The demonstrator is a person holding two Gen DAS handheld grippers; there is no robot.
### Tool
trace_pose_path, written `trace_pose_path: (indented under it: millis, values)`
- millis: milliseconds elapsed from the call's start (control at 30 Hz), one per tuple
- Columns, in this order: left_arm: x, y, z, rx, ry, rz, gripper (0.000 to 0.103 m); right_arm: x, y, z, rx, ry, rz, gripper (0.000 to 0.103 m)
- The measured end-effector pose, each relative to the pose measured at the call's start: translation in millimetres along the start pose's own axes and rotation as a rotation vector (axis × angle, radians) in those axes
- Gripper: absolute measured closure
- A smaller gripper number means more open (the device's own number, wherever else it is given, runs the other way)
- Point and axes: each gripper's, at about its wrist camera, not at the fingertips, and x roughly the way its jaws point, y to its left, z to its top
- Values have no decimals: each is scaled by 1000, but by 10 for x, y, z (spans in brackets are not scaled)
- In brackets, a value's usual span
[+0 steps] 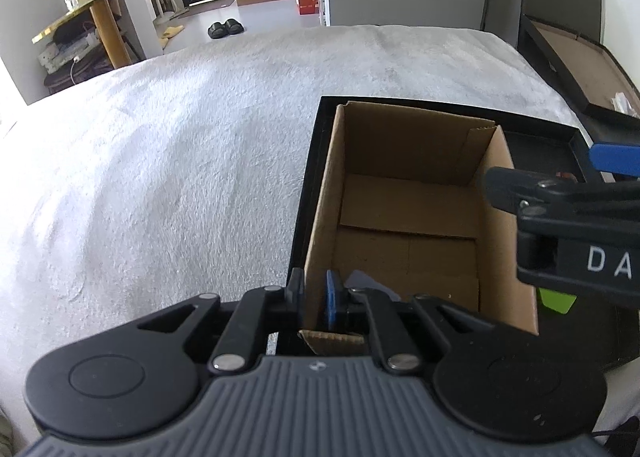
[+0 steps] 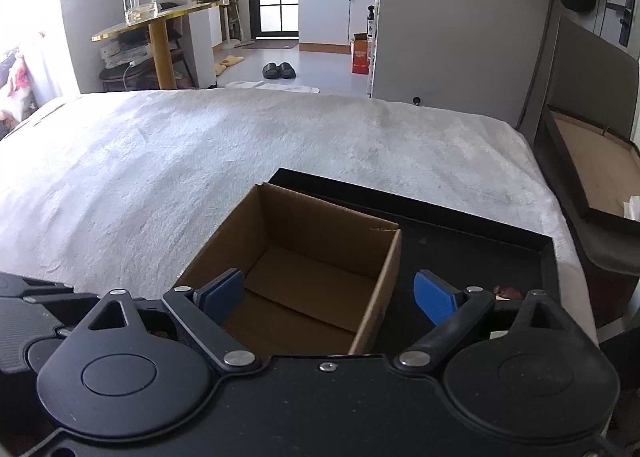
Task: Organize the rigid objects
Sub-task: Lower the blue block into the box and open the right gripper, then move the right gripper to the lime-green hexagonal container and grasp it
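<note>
Box (image 1: 408, 217) wall pinched between left fingers (image 1: 331, 303); right fingers (image 2: 434, 297) straddle it.

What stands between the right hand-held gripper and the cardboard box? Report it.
Nothing visible. The right hand-held gripper hangs open directly over the cardboard box, with its open top unobstructed. The left hand-held gripper pinches the box's near wall, off to one side.

Bright daylight floods from the left, frames sharp, fisheye bending the edges.
</note>
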Motion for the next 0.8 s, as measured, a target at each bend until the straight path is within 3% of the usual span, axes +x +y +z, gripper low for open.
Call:
trace_pose_path:
  millis: [167, 400, 800]
  values:
    - [-33, -80, 13, 17, 7, 28, 86, -50, -154, -76, 28, -4, -26, 11]
    - [-96, -242, 59, 54, -26, 83, 55, -100, -399, -222, 60, -1, -45, 11]
    - [-100, -685, 70, 147, -25, 91, 39, -54, -804, -505, 159, 24, -52, 11]
